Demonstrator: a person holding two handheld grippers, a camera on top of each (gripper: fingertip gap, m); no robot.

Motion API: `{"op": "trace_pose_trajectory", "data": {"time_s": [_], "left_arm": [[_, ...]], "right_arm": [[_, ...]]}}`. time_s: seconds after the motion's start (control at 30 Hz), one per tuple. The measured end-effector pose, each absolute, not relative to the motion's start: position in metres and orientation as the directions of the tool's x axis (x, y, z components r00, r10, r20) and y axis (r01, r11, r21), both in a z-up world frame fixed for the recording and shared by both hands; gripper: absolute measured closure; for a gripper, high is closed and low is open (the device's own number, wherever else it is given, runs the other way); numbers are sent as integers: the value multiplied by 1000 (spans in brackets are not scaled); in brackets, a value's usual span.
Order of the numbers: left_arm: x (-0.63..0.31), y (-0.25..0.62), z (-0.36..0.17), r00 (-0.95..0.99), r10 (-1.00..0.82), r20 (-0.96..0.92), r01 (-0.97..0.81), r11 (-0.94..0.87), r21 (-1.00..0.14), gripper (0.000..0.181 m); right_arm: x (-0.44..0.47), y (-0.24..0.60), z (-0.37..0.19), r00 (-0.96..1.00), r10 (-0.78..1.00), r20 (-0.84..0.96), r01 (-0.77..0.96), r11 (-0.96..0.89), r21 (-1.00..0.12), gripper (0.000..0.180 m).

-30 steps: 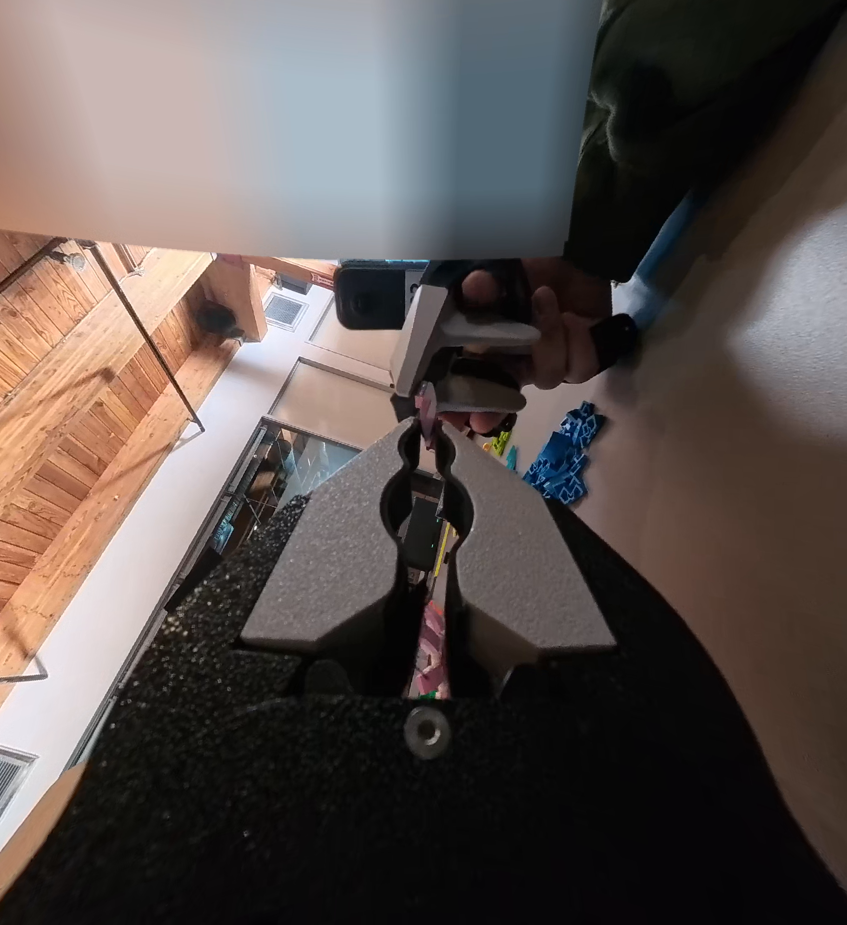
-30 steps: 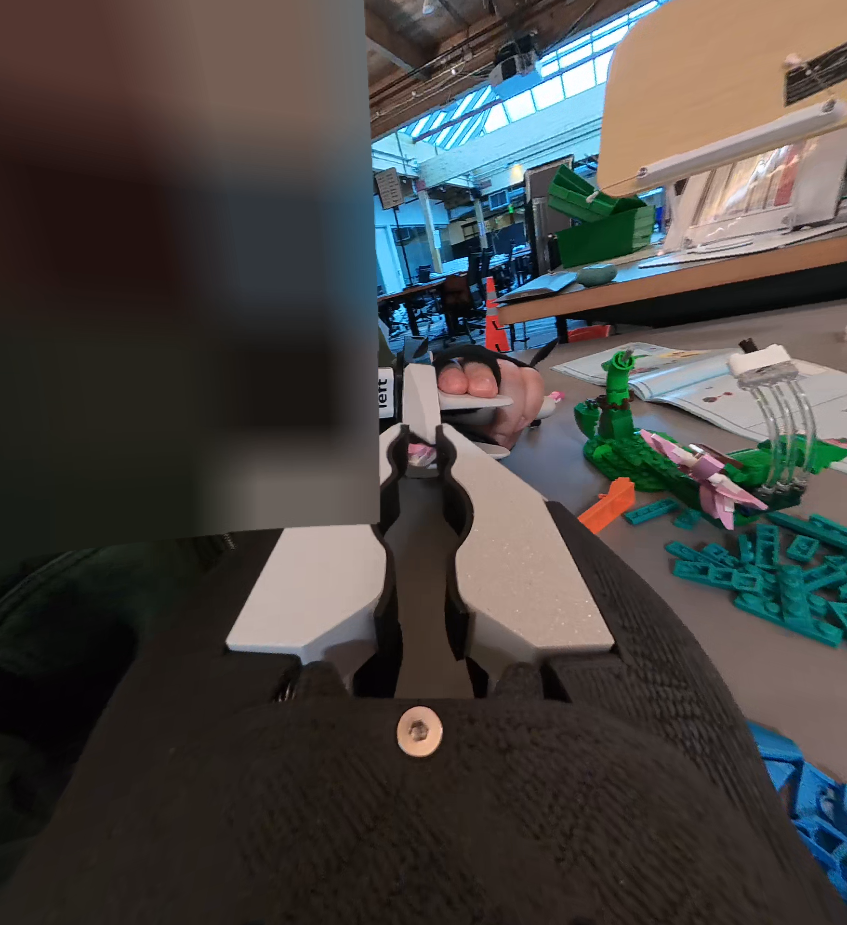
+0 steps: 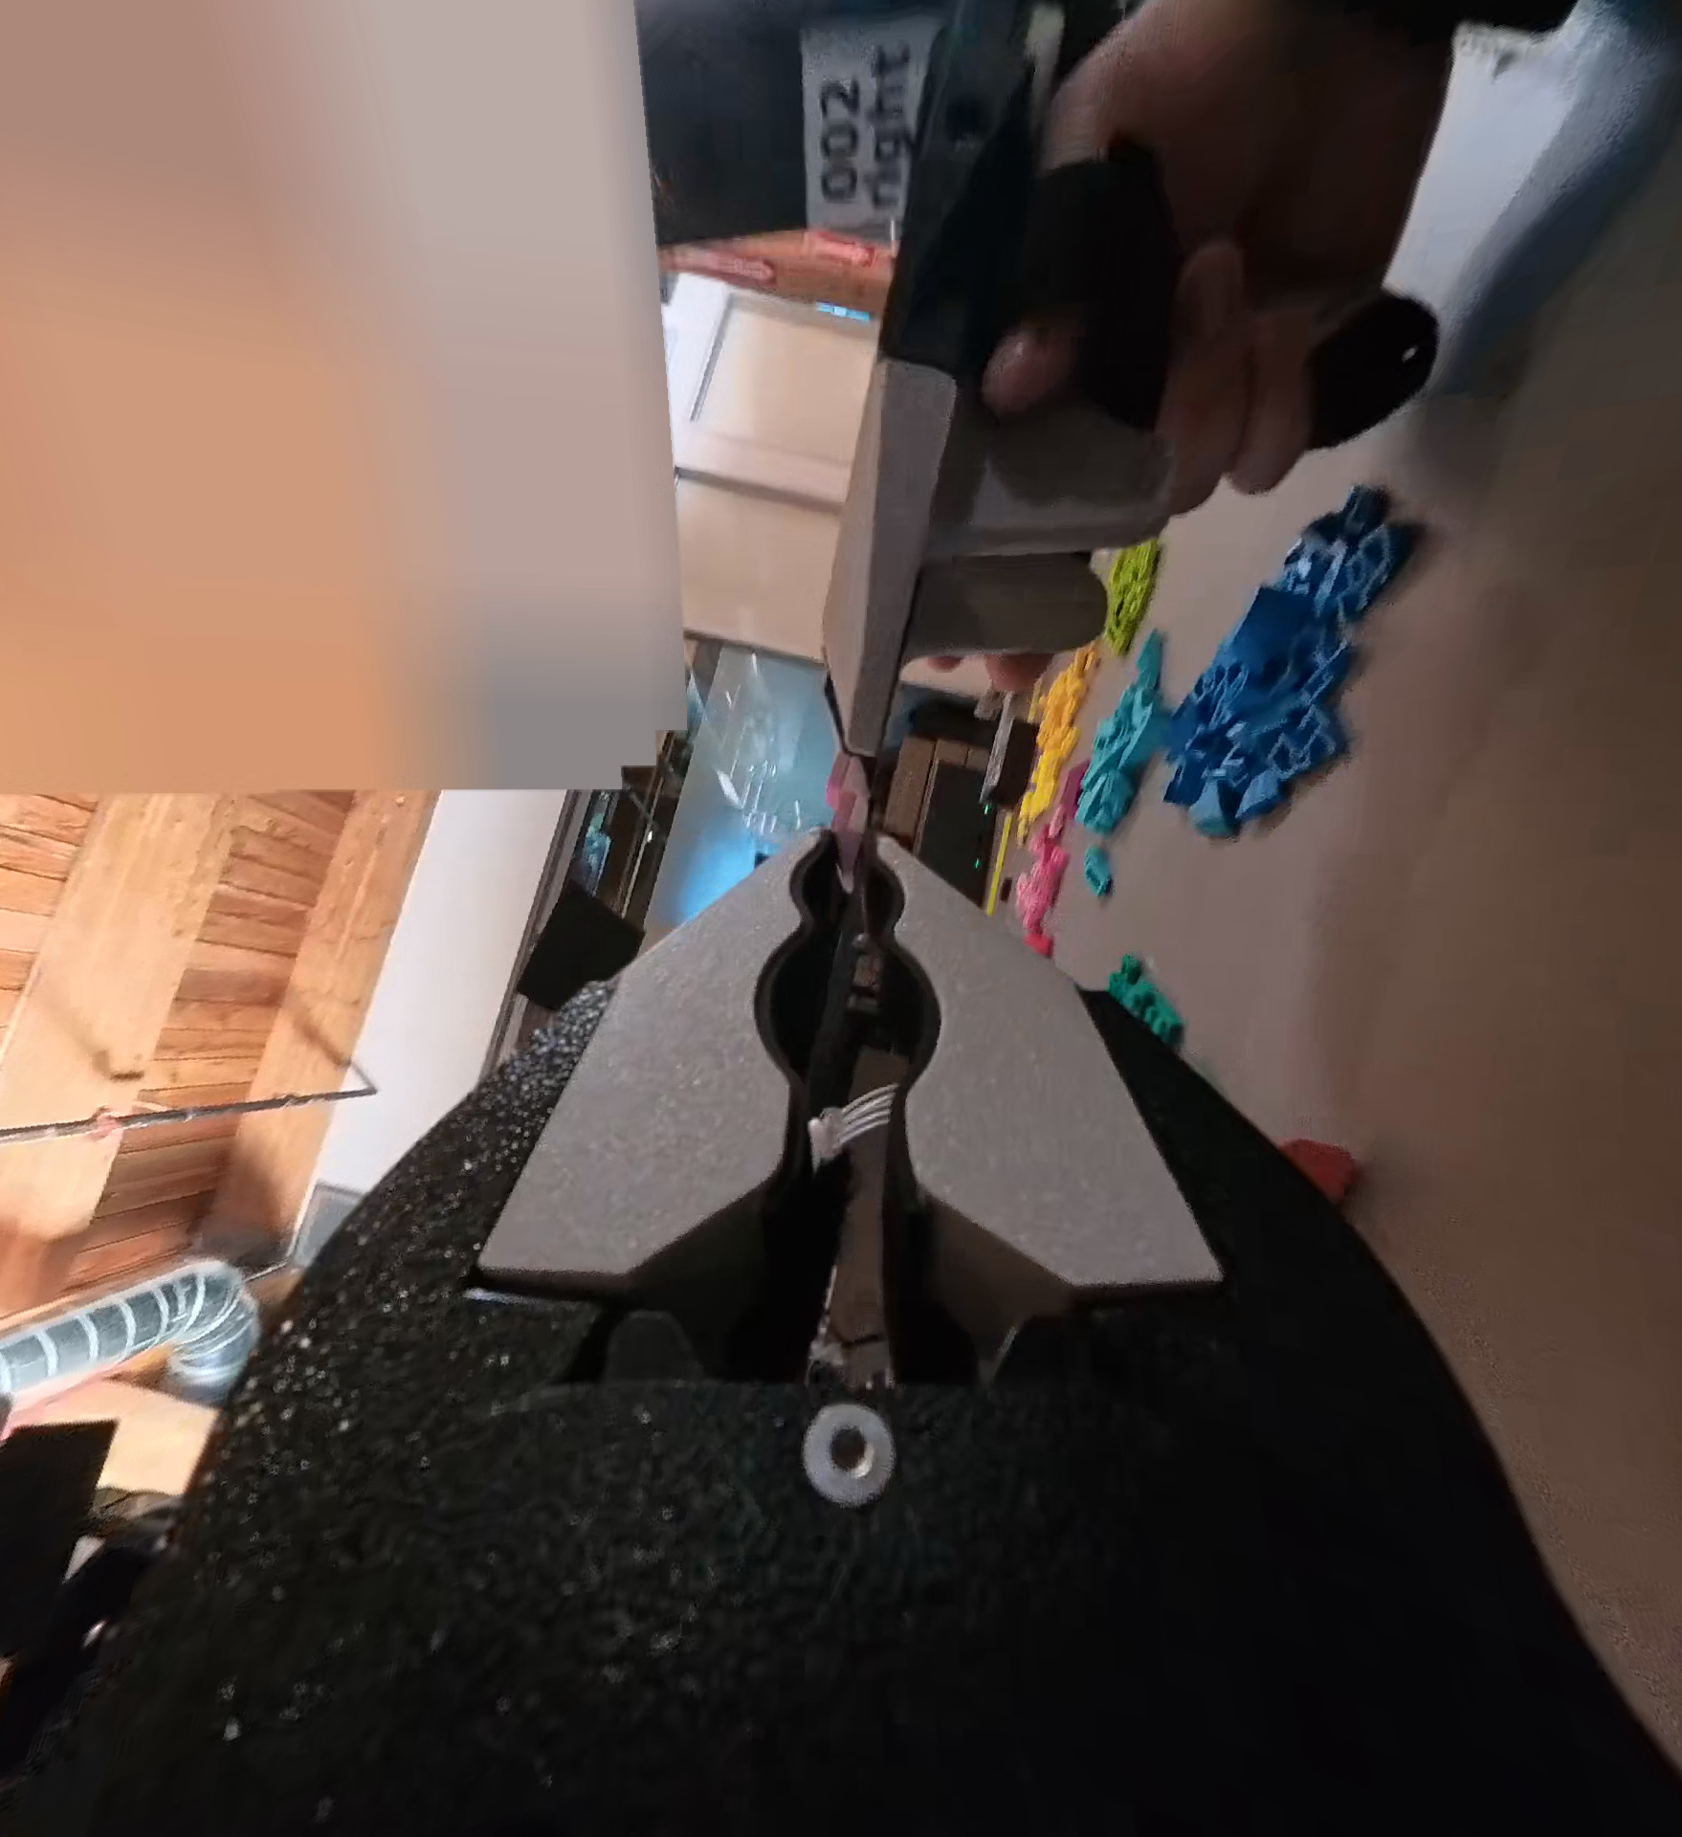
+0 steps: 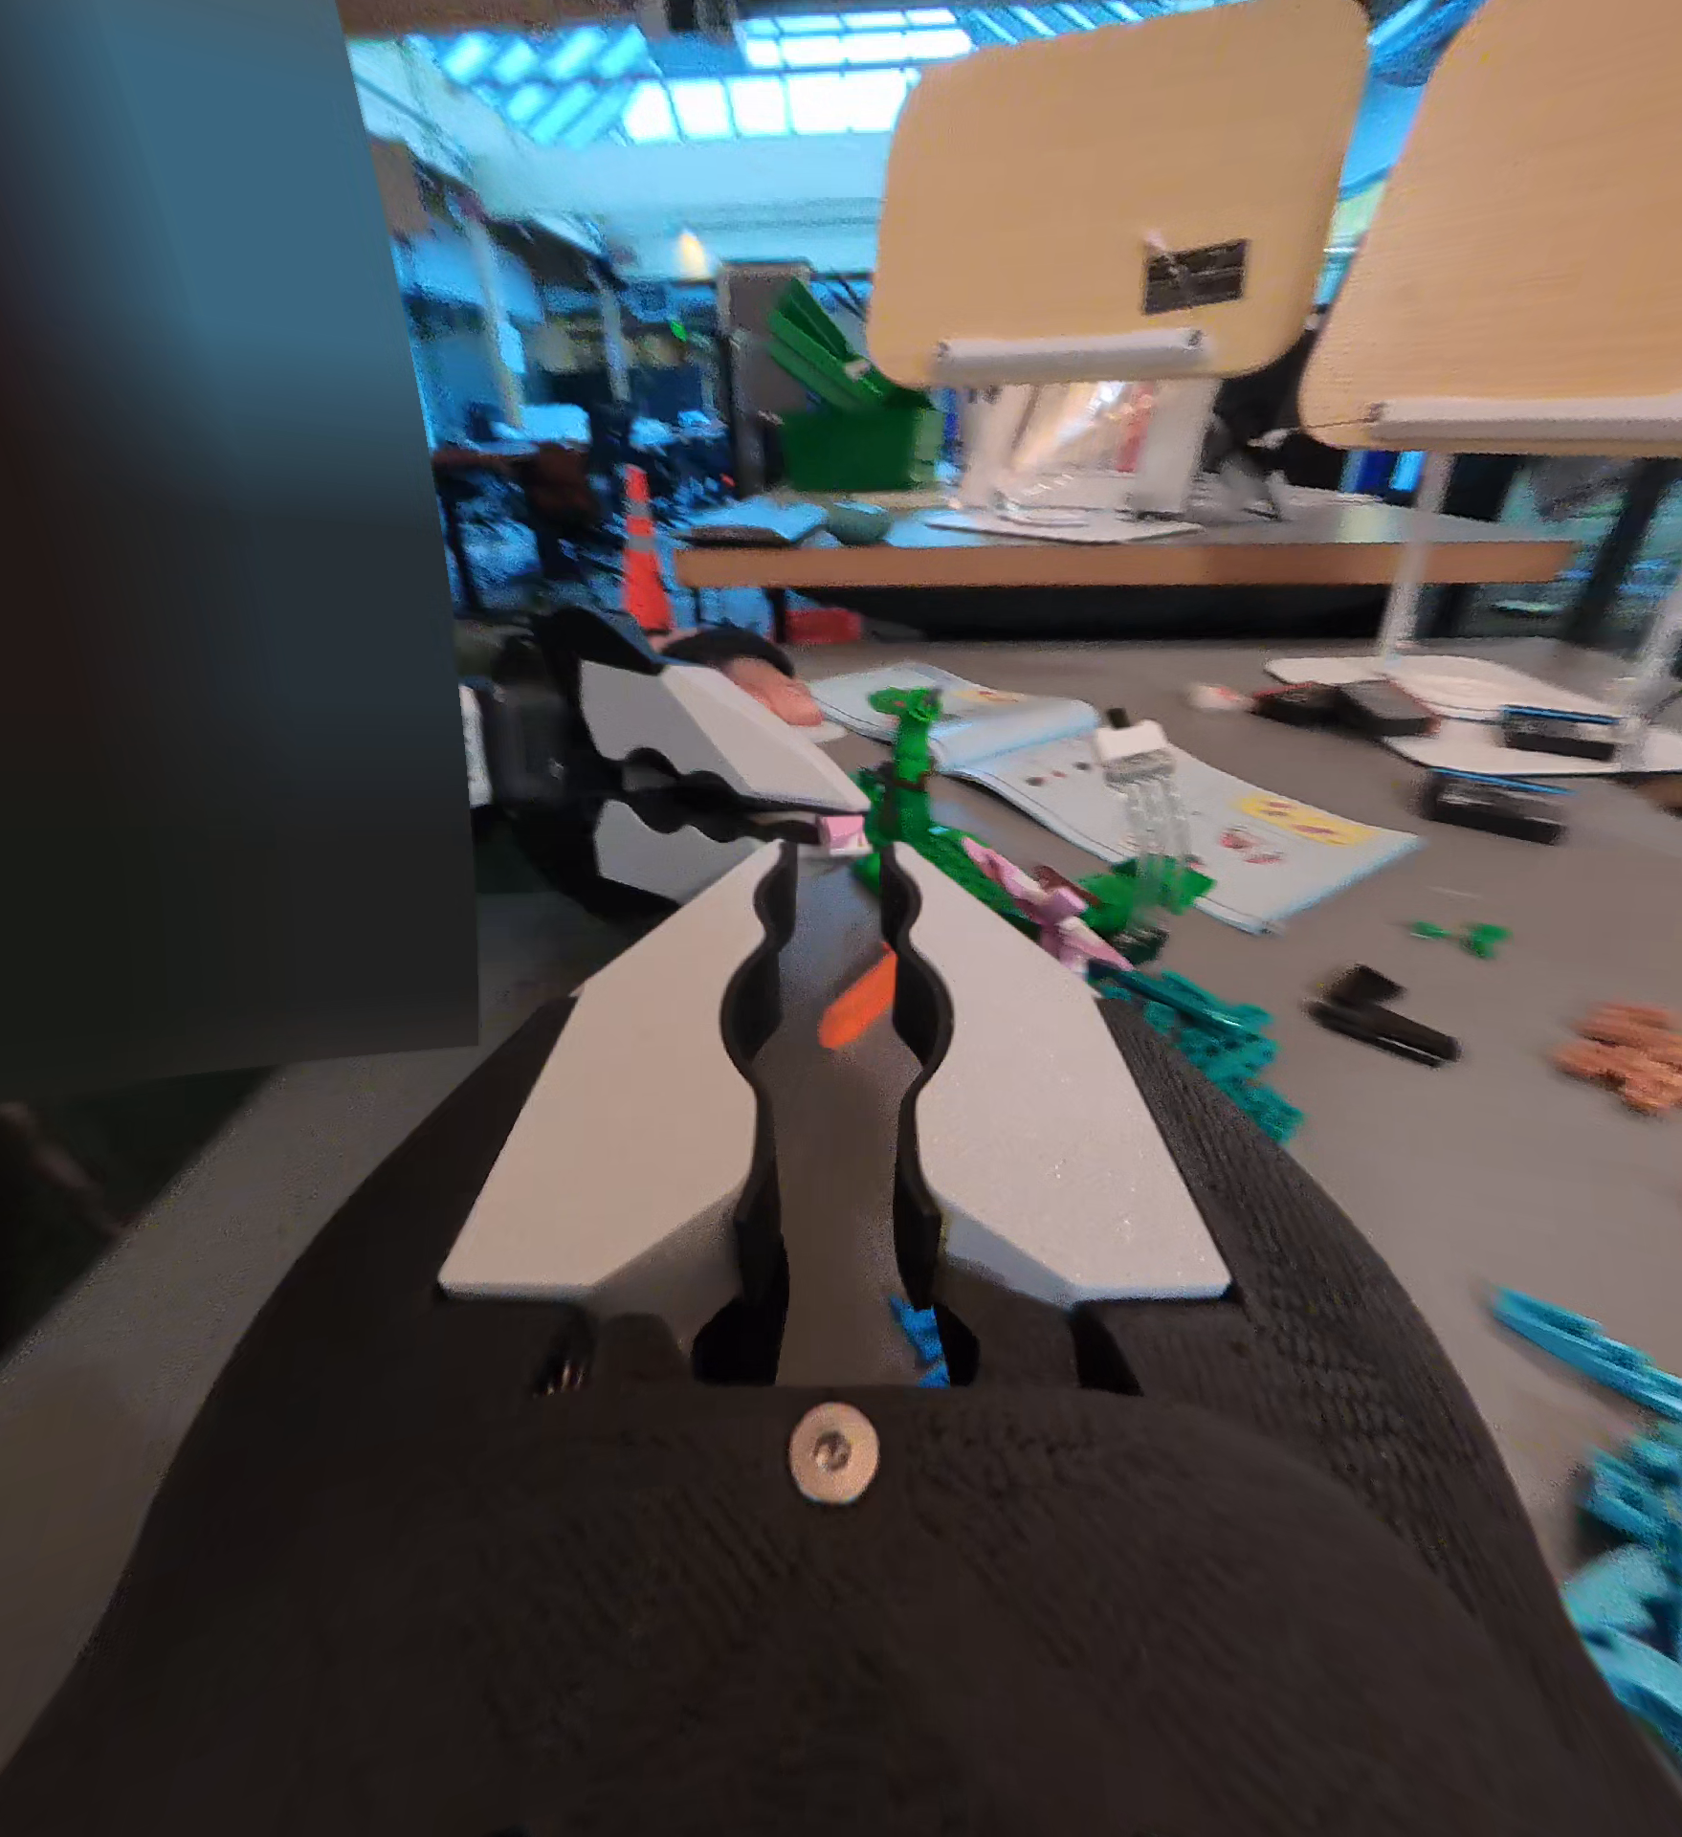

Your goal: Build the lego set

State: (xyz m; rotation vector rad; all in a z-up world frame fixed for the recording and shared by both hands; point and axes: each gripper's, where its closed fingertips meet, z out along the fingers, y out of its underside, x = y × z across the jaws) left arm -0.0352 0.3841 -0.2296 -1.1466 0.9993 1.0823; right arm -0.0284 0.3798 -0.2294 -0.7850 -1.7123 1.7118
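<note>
Since a second ago the right gripper (image 4: 837,863) has let go of the small pink piece (image 4: 842,833). Its fingers now stand apart with nothing between them, and the left gripper (image 3: 852,860) no longer faces it head-on but comes in from the left side of the right wrist view.

The left gripper's fingers are pressed together on the pink piece, which sticks out past their tips, above the grey table (image 4: 1414,1243). In the left wrist view the right gripper's tips sit just beyond the far end of that piece; I cannot tell whether they touch it. A hand (image 3: 1245,249) grips the right gripper's handle.

Toward the table's near edge, on the right, lie light blue pieces (image 4: 1662,1590). Farther in, seen through the right gripper's gap, is an orange piece (image 4: 857,994). A heap of teal pieces (image 4: 1205,1024) lies right of it, then black pieces (image 4: 1374,1014) and tan pieces (image 4: 1652,1069) toward the right edge.

Behind these stands the partly built green plant model (image 4: 902,785) with pink petals. A clear, white-topped part (image 4: 1140,765) rises from its right end. The model rests beside an open instruction booklet (image 4: 1245,805).

Beyond the table's far edge are two wooden chair backs (image 4: 1115,189) and an orange cone (image 4: 640,557).
</note>
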Motion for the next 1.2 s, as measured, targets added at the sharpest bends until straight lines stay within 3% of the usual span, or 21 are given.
{"op": "trace_pose_trajectory", "data": {"time_s": [0.03, 0.17, 0.77, 1.2], "left_arm": [[-38, 385, -231, 180, 132, -975, -983, 61, -173, 179], [-39, 388, -235, 136, 121, -983, -991, 36, -132, 179], [-47, 389, -233, 142, 134, -981, -989, -9, -144, 178], [-69, 394, -233, 134, 136, -982, -976, -154, -155, 179]], "right_arm": [[-30, 381, -230, -636, 771, 28, -7, 31, -1000, 167], [-35, 384, -229, -578, 810, 94, -41, 86, -995, 172], [-44, 381, -229, -521, 842, 143, -57, 133, -989, 172], [-64, 386, -230, -306, 935, 181, -29, 181, -983, 173]]}}
